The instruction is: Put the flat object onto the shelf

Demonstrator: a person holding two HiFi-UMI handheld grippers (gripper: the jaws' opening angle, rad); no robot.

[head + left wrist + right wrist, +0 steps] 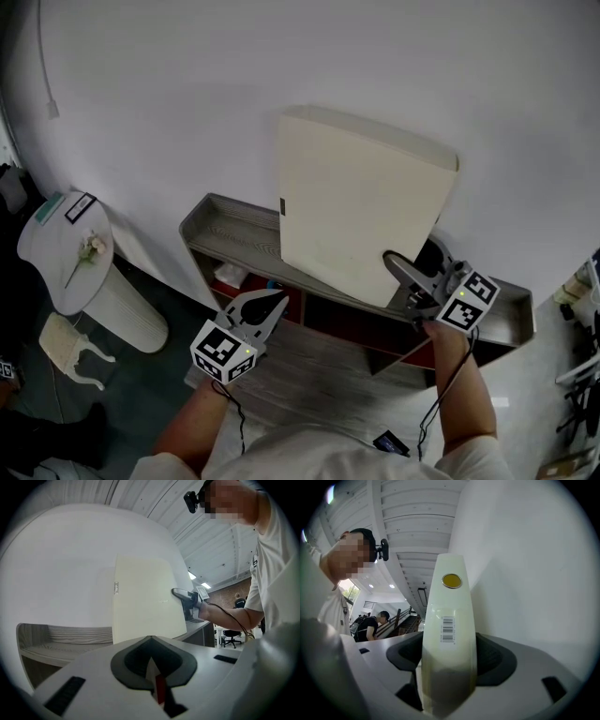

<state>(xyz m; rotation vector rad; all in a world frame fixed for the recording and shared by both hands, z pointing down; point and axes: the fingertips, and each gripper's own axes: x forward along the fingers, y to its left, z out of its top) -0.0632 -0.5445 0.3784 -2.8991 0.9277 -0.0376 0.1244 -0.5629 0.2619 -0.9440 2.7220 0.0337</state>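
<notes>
The plain cream flat object stands upright on the grey shelf, its edge clamped in the right gripper. The left gripper is closed, empty.

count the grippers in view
2. The left gripper is shut and empty, in front of the shelf; the right gripper is shut on the lower right edge of the flat object. None seems hidden.

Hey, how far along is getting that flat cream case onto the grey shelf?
Nearly done: the cream flat rectangular case stands upright, its lower edge apparently on the grey shelf top. In hand: the right gripper is clamped on its edge. Left to do: let go. The left gripper is shut, empty and clear of it.
</notes>
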